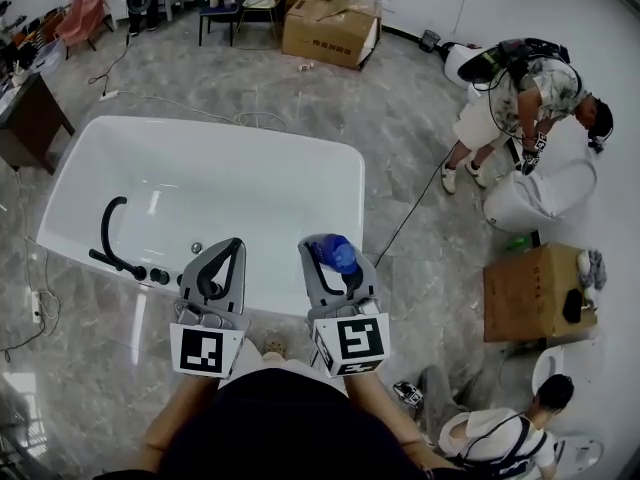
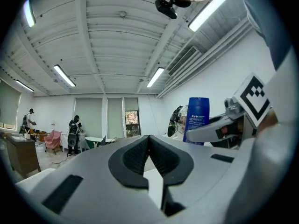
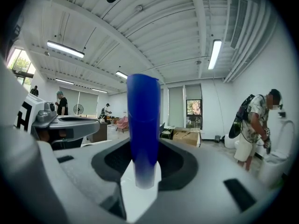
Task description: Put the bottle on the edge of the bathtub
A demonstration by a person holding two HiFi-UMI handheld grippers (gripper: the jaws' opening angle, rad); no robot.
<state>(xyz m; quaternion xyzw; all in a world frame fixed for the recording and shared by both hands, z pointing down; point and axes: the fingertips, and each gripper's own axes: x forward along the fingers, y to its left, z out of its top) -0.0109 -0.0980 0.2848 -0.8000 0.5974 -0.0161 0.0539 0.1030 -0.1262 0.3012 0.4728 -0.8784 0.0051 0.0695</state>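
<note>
The blue bottle [image 1: 343, 256] stands upright between the jaws of my right gripper [image 1: 328, 246], which is shut on it. The right gripper view shows the bottle [image 3: 143, 125] rising out of the jaws, its lower part pinched between the pads. My left gripper [image 1: 232, 246] hangs beside it to the left, its jaws shut together on nothing. From the left gripper view the bottle [image 2: 197, 120] shows at the right. Both grippers hover over the near rim of the white bathtub [image 1: 262, 298].
A black faucet [image 1: 110, 233] stands on the tub's near left rim. A cardboard box [image 1: 533, 290] and white toilets stand to the right, where a person [image 1: 520, 93] bends over. Another box [image 1: 330, 28], a cable and furniture lie beyond the tub.
</note>
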